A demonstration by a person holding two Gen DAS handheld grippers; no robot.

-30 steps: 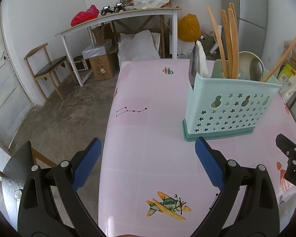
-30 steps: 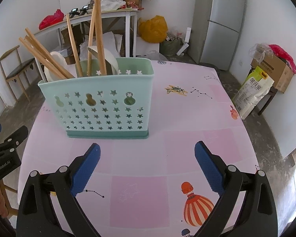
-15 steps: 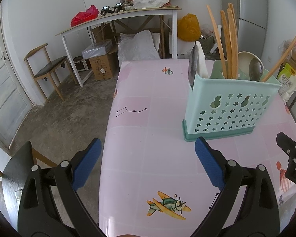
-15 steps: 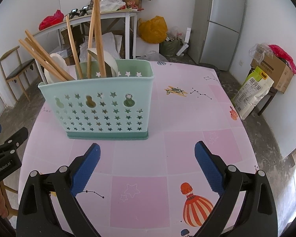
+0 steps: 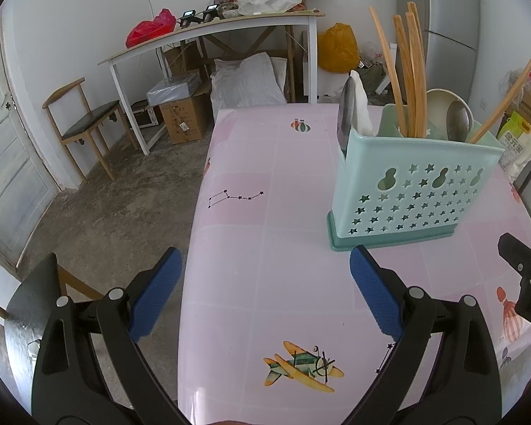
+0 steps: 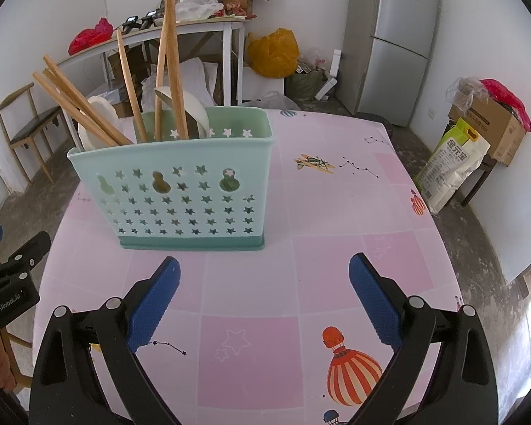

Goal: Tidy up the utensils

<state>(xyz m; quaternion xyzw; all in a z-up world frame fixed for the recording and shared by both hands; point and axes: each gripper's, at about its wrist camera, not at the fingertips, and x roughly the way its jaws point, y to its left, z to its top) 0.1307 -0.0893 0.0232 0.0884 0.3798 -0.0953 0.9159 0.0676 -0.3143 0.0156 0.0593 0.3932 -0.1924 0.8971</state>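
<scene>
Pink patterned table point(image 6: 251, 347): mint utensil caddy point(image 6: 180, 194) mid-table, unmoved, holding wooden chopsticks point(image 6: 170, 67) and spoons point(image 5: 456, 120). Left gripper point(image 5: 262, 297) and right gripper point(image 6: 262, 297) near front edge, unchanged, fingers apart, empty.

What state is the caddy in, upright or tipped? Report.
Upright. The caddy sits flat on the table, with the chopsticks rising out of its open top.

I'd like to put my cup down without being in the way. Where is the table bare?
Bare tablecloth lies right of the green utensil caddy, toward the fridge side, and between the caddy and the open right gripper. The left gripper is open too. The caddy is crowded with chopsticks and spoons.
</scene>
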